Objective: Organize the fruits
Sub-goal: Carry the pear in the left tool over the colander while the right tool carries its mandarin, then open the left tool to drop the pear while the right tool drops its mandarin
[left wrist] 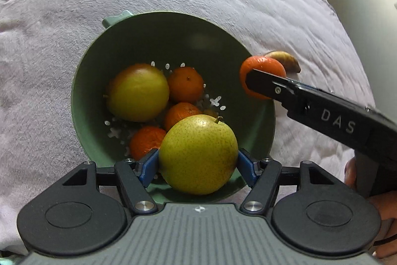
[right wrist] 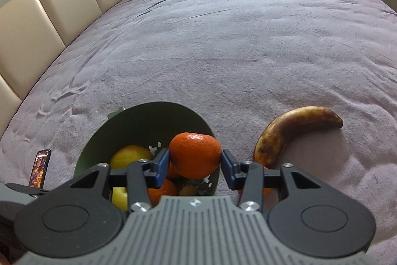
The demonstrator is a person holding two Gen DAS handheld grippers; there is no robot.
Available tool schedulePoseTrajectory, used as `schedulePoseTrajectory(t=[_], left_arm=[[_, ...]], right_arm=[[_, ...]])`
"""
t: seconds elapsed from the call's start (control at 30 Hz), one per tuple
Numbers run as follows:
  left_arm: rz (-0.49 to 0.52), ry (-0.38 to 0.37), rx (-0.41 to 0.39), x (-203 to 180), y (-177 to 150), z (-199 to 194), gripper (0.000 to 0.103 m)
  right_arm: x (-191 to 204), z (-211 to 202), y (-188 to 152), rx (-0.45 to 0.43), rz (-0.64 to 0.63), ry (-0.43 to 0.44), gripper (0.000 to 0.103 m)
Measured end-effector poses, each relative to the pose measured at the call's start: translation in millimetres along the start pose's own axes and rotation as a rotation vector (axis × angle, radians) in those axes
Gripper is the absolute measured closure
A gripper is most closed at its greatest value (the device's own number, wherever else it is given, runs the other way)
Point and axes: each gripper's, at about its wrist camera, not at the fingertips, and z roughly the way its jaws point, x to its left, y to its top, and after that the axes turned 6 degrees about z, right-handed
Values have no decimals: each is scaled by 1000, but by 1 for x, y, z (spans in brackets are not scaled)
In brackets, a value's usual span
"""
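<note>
Nearest the left wrist lens, the left gripper [left wrist: 198, 163] clamps a yellow-green pear [left wrist: 198, 153] between its blue pads [left wrist: 148, 165], holding it just above the near rim of the green colander [left wrist: 84, 81]. Its stem points toward 1 o'clock, away from the camera.

Right gripper [right wrist: 195, 163] grips a mandarin [right wrist: 195, 155] crosswise; this fruit sits over the colander's right edge, at roughly 3 o'clock of the bowl as the left wrist view shows it [left wrist: 260, 66].

Colander contents: one large yellow-green apple or pear [left wrist: 137, 92] at 9 o'clock, and three mandarins [left wrist: 185, 84] clustered from centre to 6 o'clock (a fourth small piece may lie beneath, too hidden to confirm).

Outstanding item: a heavily browned banana [right wrist: 292, 131] lies on the mauve bedspread [right wrist: 223, 41], outside the colander at its 3 o'clock. Its long axis curves from 7 o'clock up to 2 o'clock in the right wrist view. Right gripper is clearly the nearer; the banana lies just beyond it at 1 o'clock.

Judgement: both held fruits need only a short descent and release into the bowl; the banana follows.

A phone [right wrist: 39, 168] rests on the bedspread at far left.
</note>
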Motion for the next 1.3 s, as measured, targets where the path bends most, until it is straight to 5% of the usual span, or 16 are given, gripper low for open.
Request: schedulePoseTrajectory(t=[0.23, 0.53, 0.77, 1.03, 1.3], left_arm=[[32, 28, 17, -4, 0, 3, 26], [-44, -73, -67, 12, 3, -21, 30], [-141, 11, -184, 30, 7, -42, 35], [-143, 90, -174, 32, 10, -30, 36], [-156, 85, -155, 35, 13, -20, 36]], right_arm=[[0, 1, 0, 7, -3, 4, 60], [0, 2, -1, 11, -1, 4, 60], [13, 6, -4, 25, -82, 13, 60], [30, 27, -13, 65, -203, -65, 60], [37, 43, -19, 91, -252, -91, 60]])
